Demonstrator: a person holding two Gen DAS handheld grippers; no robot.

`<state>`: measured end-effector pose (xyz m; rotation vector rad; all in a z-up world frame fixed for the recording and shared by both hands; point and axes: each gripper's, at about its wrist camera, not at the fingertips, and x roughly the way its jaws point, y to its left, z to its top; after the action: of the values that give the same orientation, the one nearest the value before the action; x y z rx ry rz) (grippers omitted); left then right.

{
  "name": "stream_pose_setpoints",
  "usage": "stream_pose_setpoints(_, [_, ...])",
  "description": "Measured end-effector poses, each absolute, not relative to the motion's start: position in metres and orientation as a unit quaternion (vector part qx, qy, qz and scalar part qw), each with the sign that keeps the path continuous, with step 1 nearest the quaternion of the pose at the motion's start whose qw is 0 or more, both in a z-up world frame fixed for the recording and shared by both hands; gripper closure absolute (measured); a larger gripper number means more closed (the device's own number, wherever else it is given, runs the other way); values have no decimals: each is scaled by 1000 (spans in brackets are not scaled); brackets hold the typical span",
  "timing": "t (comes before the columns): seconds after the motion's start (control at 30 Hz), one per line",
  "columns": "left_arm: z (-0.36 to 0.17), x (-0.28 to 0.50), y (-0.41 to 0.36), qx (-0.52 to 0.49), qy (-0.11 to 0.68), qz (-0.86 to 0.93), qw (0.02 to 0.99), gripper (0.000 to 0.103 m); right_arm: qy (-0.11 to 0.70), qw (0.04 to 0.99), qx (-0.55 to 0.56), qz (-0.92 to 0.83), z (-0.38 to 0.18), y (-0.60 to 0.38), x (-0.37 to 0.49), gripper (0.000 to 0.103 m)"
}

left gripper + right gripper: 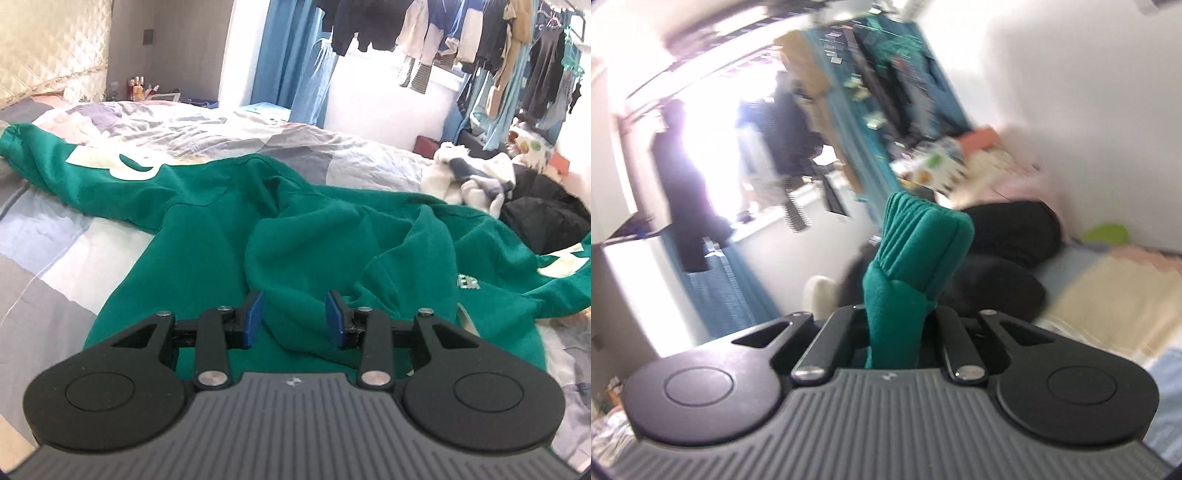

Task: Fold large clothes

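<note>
A large green sweatshirt (229, 229) with pale printed patches lies crumpled across the bed, one sleeve stretched to the far left. My left gripper (294, 317) is open just above a raised fold of the green cloth, its blue pads (255, 317) on either side of it. My right gripper (894, 314) is shut on a bunched ribbed end of the green sweatshirt (916, 243), which sticks up between the fingers. The right wrist view is tilted and blurred.
The bed has a patchwork quilt (55, 236). A pile of white and black clothes (498, 188) lies at the far right of the bed. Clothes hang on a rail (480, 40) by the window. Black clothes (1008, 258) lie against the wall.
</note>
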<state>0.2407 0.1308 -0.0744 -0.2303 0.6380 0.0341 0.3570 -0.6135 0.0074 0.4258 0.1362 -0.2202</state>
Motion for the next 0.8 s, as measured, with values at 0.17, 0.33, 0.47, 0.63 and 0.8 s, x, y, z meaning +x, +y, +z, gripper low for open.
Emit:
stream_pose_setpoints(0.17, [-56, 220, 147, -124, 297, -4, 947, 60, 54, 987, 143, -54, 60, -545, 348, 95])
stream_pose_setpoints(0.33, [-53, 205, 170, -159, 282, -12, 946, 60, 39, 994, 104, -7, 104, -475, 334, 94])
stream_pose_setpoints(0.47, [-66, 202, 200, -221, 278, -24, 934, 60, 24, 996, 79, 35, 131, -412, 322, 94])
stream_pose_setpoints(0.63, [-74, 205, 232, -253, 276, 8, 927, 60, 1, 994, 43, 99, 149, -324, 297, 94])
stream_pose_setpoints(0.8, [-75, 204, 266, -286, 250, 32, 924, 60, 16, 985, 1, 173, 145, -226, 278, 94])
